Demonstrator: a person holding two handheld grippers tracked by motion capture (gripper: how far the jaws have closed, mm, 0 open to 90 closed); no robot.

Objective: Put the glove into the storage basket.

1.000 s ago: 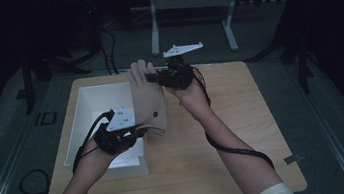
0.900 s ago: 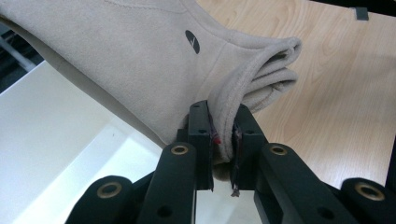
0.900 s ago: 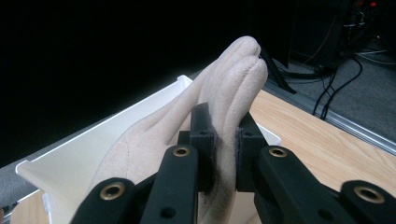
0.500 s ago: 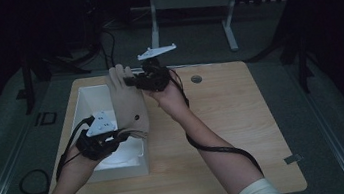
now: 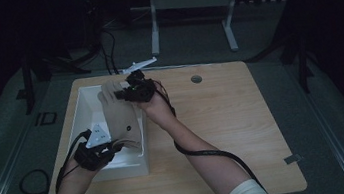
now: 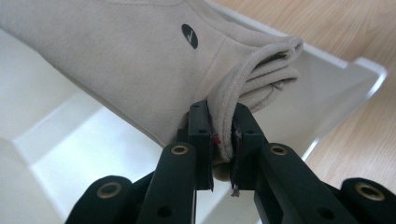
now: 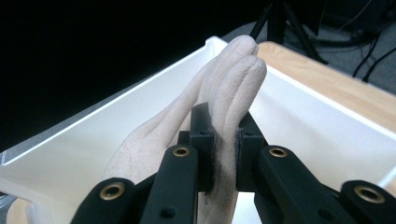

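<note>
Left tongs point(image 6: 222, 140): both black jaws pinched tight on the cuff hem of the beige glove point(image 5: 121, 118), the folded cuff layers bunched between the pads; in the high view they sit at the near-left corner of the white bin point(image 5: 85, 101).

Right tongs point(image 7: 223, 144): jaws clamped on the glove's finger end, the rounded fingertips poking out past the jaw tips; in the high view they point(image 5: 131, 88) hover over the far right rim of the bin.

Glove: one, beige fabric, stretched between the two pairs of tongs and lifted above the bin's inside, not lying on its floor; a small dark oval mark point(image 6: 189, 36) sits near the cuff.

Glove axis: long axis runs from the near-left of the bin to its far side, cuff toward the person, fingers pointing away; it hangs on a slant, finger end higher.

Bin: one, white, rectangular, open on top, standing on the left part of the wooden surface point(image 5: 243, 118).

Count of tongs: two, one in each hand, each trailing a black cable.

Grey plates: two, one on each pair of tongs; the left one point(image 5: 99, 135) lies just beside the cuff, the right one point(image 5: 139, 64) juts beyond the bin's far rim.

Round grommet point(image 5: 196, 79): one, set in the surface well to the right of the bin.
</note>
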